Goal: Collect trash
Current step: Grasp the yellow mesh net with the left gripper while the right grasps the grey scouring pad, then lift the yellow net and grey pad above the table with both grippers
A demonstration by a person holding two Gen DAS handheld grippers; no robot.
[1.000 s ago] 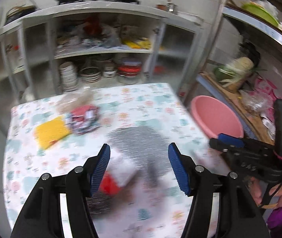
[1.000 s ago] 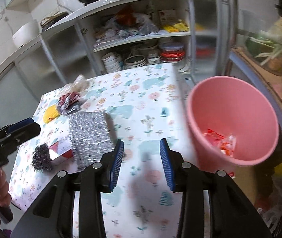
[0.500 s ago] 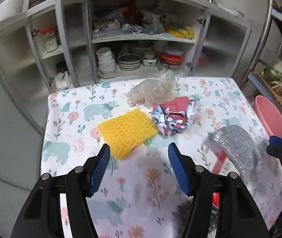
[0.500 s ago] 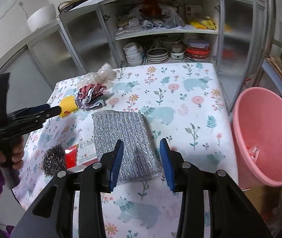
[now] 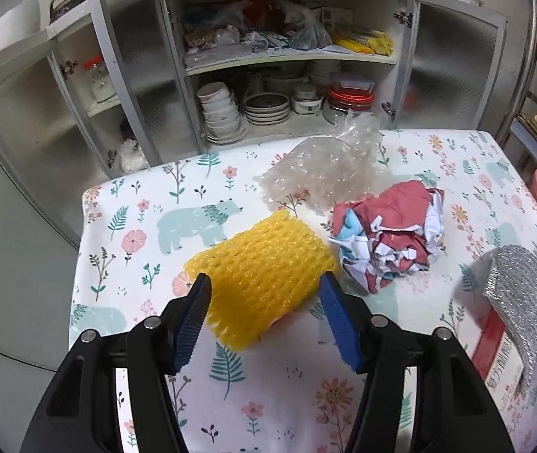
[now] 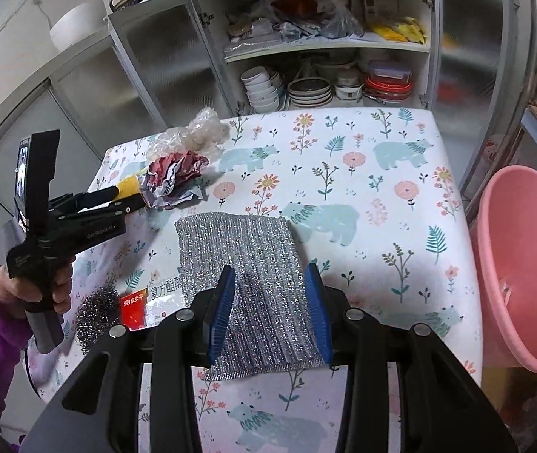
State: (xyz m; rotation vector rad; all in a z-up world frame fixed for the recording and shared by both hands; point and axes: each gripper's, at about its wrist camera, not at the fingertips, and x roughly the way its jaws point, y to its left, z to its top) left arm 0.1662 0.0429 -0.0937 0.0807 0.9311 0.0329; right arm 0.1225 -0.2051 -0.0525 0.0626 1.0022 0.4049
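The left claw (image 5: 264, 317) is hanging with its jaws apart on either side of the yellow foam net (image 5: 264, 277), which is lying near the surface's (image 5: 200, 407) left edge; the jaws are straddling it without pressing, probably lining up for a pinch. Just beside the net toward the far edge, the crumpled red paper (image 5: 391, 239) and the clear plastic bag (image 5: 325, 170) are waiting. The right claw (image 6: 270, 311) is likewise parted, empty, hovering over the silver scouring cloth (image 6: 249, 275) near the front edge. The cloth is overlapping a red-and-white box (image 6: 143, 302), with a steel wool ball (image 6: 96, 311) beside it. The pink bucket (image 6: 525, 264) is standing off the right edge, likely placed there so rubbish can be dropped in.
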